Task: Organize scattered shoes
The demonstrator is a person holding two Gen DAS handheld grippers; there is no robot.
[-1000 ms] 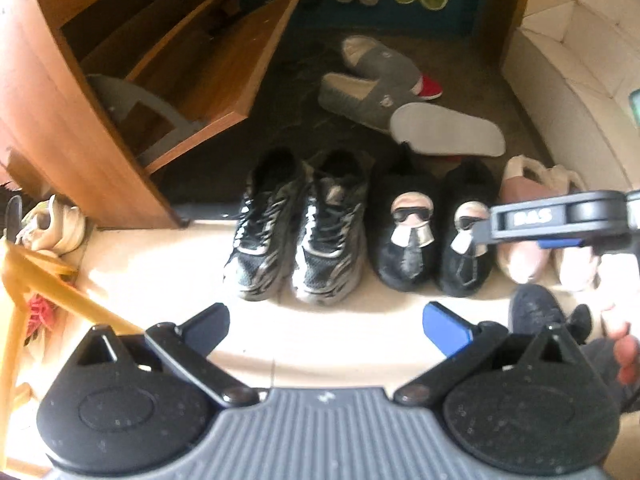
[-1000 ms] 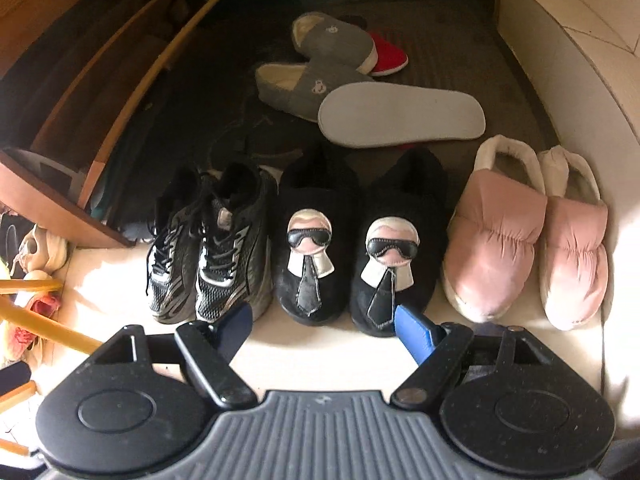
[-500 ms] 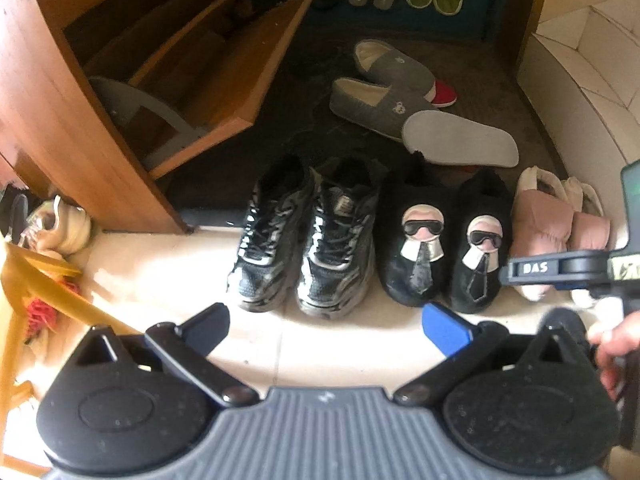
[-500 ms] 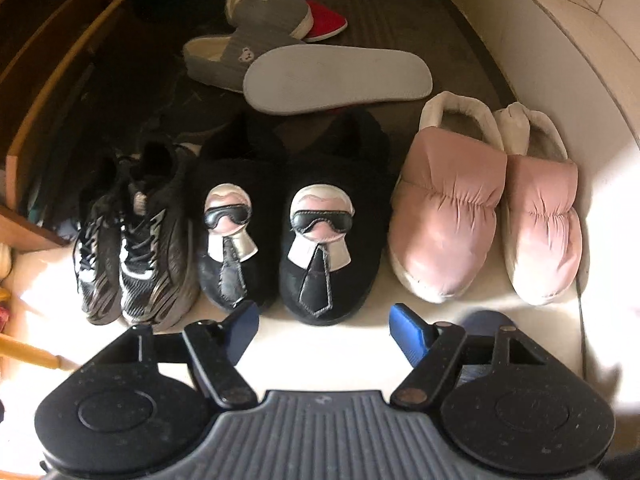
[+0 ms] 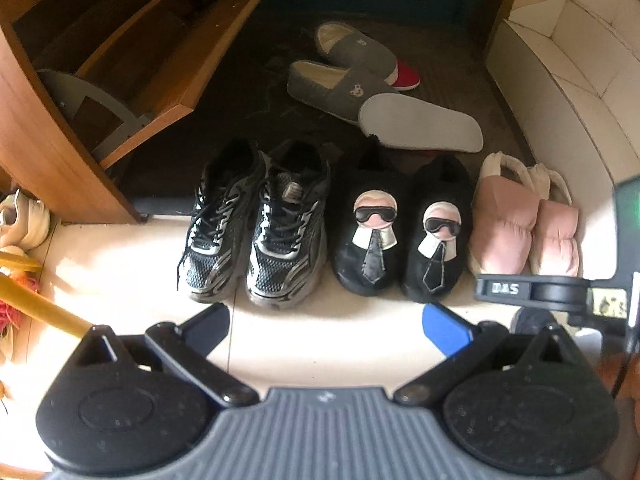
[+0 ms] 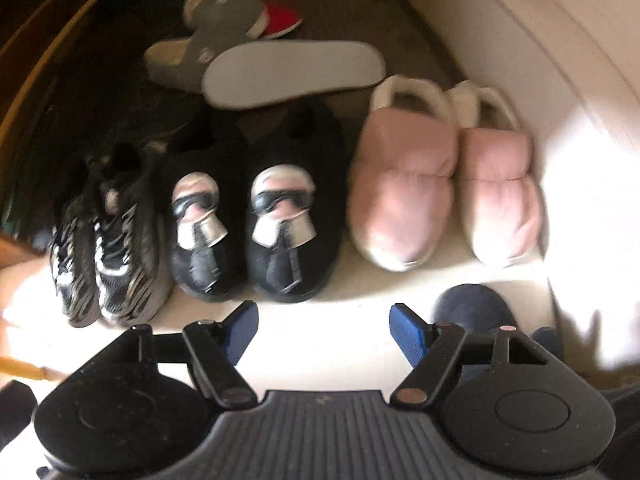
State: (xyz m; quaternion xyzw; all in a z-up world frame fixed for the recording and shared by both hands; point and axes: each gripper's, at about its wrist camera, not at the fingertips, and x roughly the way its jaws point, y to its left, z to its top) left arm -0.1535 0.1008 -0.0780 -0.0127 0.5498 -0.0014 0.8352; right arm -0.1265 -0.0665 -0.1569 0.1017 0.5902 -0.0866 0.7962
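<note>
Pink padded slippers (image 6: 444,184) end the row on your right, close to the pale wall (image 5: 560,80). Beside them sit the black slippers (image 5: 400,232) with a sunglasses figure on each toe, then the black-and-silver trainers (image 5: 256,232), pair touching pair. All six toes rest on the pale floor tiles (image 5: 320,340) while the heels reach back onto the dark mat (image 5: 248,92).

Further back on that mat lie two grey slippers (image 5: 348,68), scattered, with a pale sole (image 5: 424,126) turned up over the nearer one and something red (image 5: 406,76) tucked behind; what it is you probably cannot make out.

Your left gripper (image 5: 326,326) points down at bare tile in front of the trainers and black slippers, its fingers spread and empty. Your right gripper (image 6: 324,322) hangs in front of the black slippers, its jaws opening with nothing between them; that view is smeared. The open wooden shoe cabinet (image 5: 80,100) stands at the mat's left edge.
</note>
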